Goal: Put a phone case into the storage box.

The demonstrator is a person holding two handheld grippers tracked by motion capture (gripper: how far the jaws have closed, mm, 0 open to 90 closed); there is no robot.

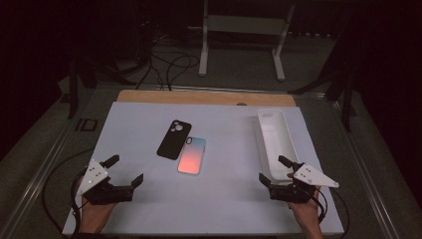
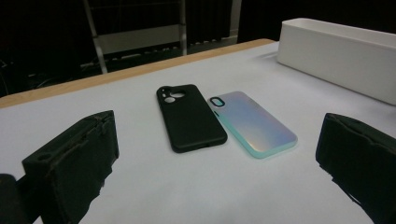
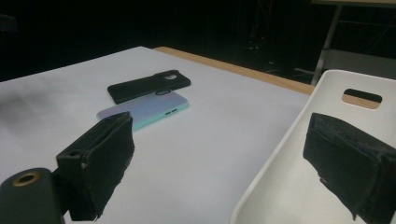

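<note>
A black phone case (image 1: 174,139) (image 2: 189,116) (image 3: 148,85) lies flat near the middle of the white table top (image 1: 219,199). Touching its right side is an iridescent pink-and-teal phone case (image 1: 192,155) (image 2: 252,122) (image 3: 144,108). My left gripper (image 1: 125,170) (image 2: 219,163) rests at the near left with its jaws open and nothing between them, well short of both cases. My right gripper (image 1: 273,169) (image 3: 224,168) sits at the near right, jaws open and empty, straddling the near rim of a long white tray (image 1: 275,134) (image 3: 280,191).
The white tray (image 2: 336,56) runs front to back along the right side, with a handle slot in its wall. A wooden strip (image 1: 206,96) borders the table's far edge. Cables (image 1: 171,64) and a white metal stand (image 1: 244,30) lie on the floor beyond.
</note>
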